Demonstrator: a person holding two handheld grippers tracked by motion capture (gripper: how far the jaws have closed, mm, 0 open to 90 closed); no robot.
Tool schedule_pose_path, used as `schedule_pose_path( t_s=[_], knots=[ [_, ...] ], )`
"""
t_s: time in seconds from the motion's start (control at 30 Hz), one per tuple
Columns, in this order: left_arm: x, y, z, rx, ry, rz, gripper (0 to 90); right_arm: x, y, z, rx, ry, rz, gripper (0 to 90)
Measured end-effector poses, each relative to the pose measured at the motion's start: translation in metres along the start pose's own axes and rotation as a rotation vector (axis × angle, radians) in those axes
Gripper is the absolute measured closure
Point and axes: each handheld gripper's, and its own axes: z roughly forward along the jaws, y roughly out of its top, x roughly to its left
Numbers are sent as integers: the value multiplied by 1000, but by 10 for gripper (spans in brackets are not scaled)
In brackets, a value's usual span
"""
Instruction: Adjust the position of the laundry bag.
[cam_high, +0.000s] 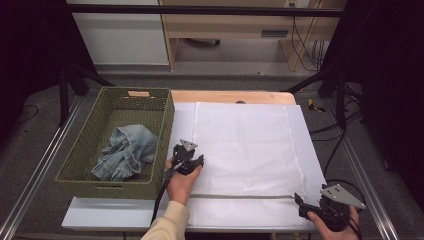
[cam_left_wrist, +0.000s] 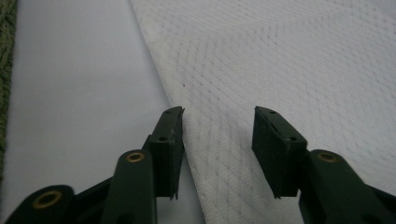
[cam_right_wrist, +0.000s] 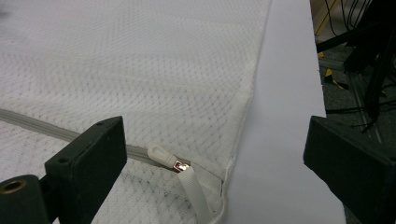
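A big white mesh laundry bag (cam_high: 245, 145) with a bumpy woven pattern lies flat on the pale white table (cam_high: 100, 215). The left gripper (cam_high: 191, 161), a black tool with two jaws, sits at the bag's left edge. In the left gripper view its two jaws (cam_left_wrist: 217, 135) stand partly apart, and the edge of the bag runs right between them. The left jaw is just at that edge and the other jaw is over the cloth. The pads do not squeeze the bag. The right gripper (cam_high: 305, 204) is down at the bag's near right corner. In the right gripper view its jaws (cam_right_wrist: 215, 154) stand wide apart with nothing pinched. Between them, near the left jaw, lies the small white zipper pull (cam_right_wrist: 175, 163) with a shiny metal bit. The grey zipper line (cam_high: 240, 196) runs away from it, across the bag toward the left gripper's side. The bag's right edge lies between the right jaws too, with bare table next to the far jaw. Just left of the left gripper stands a green woven basket (cam_high: 80, 160). A crumpled pair of light blue jeans (cam_high: 125, 152) lies inside it.
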Motion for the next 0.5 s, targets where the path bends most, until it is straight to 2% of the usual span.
schedule_pose_path(
  t_s=[0.17, 0.3, 0.4, 0.5],
  knots=[
    [0, 0, 0, -7, -15, 4, 718, 0, 0, 0, 3, 2, -2, 62],
    [0, 0, 0, -10, -15, 6, 820, 0, 0, 1, 3, 0, -9, 63],
    [-1, 0, -1, -20, -6, 9, 872, 0, 0, 1, 5, 3, -5, 63],
    [-2, 1, -3, -28, 11, 10, 886, 0, 0, 1, 5, 4, -5, 62]
  ],
)
